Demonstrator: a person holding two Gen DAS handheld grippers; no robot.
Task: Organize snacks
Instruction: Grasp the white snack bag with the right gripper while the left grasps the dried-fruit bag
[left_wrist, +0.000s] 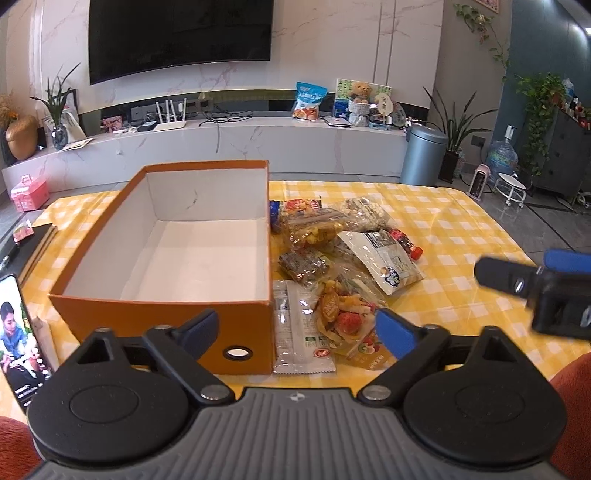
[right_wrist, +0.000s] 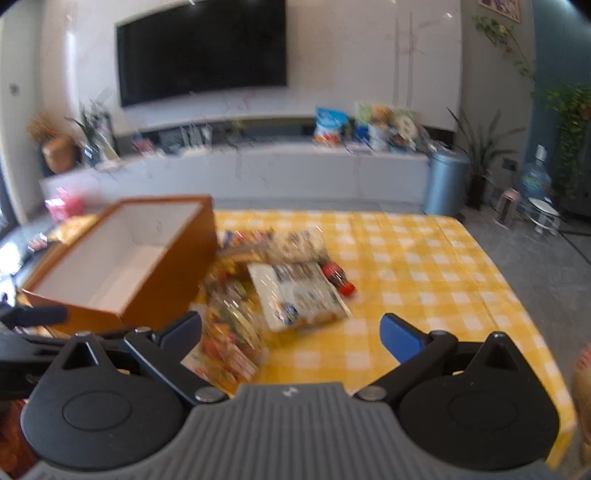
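An empty orange box (left_wrist: 173, 236) with a white inside stands on the yellow checked tablecloth (left_wrist: 461, 236); it shows blurred at the left (right_wrist: 125, 258) in the right wrist view. To its right lies a heap of snack packets: a silver-white packet (left_wrist: 301, 328), a dried-fruit bag (left_wrist: 347, 317), a white nut bag (left_wrist: 386, 258), a dark bar packet (left_wrist: 304, 266) and a small red-capped bottle (left_wrist: 406, 243). My left gripper (left_wrist: 299, 330) is open, low in front of the box and the silver packet. My right gripper (right_wrist: 291, 338) is open above the near edge of the heap; the white bag (right_wrist: 295, 295) lies ahead of it.
A phone (left_wrist: 18, 332) with a lit screen stands at the left table edge, dark books (left_wrist: 33, 247) behind it. Beyond the table are a white TV bench (left_wrist: 221, 144), a grey bin (left_wrist: 423, 155) and plants. Bare cloth lies right of the heap (right_wrist: 424, 266).
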